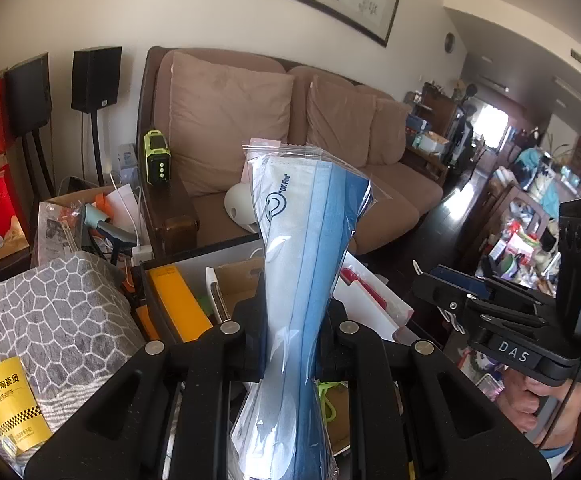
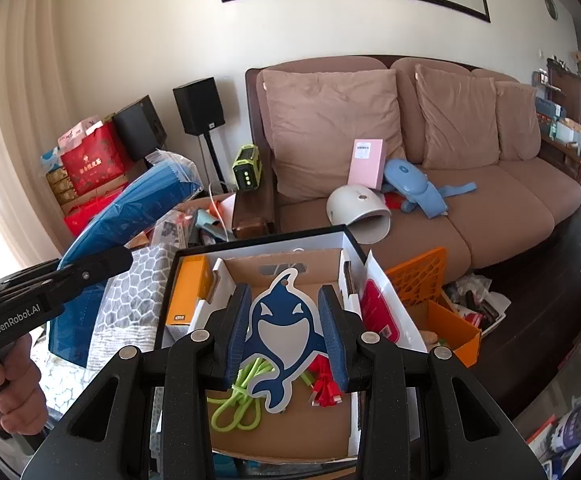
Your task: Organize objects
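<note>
The clear zip-top plastic bag of blue and white face masks is clamped in the left gripper, whose jaws pinch the pack at its waist. The bag bulges above and below the pinch, so I judge it light, soft and compressible, with a slick film that could slide under a loose hold. The middle of the stack, where it is now held, looks the soundest place; the thin sealed top edge would likely crease or slip.

In the right wrist view the same bag stands up and to the left of the black-rimmed open box with a cardboard liner, held clear above the grey patterned cloth.

The right gripper is partly open and grips nothing: its blue pads hover apart over the box. The flat blue and white shark-shaped card tag lies between them on the box floor, beside a green cord and a red cable.
</note>
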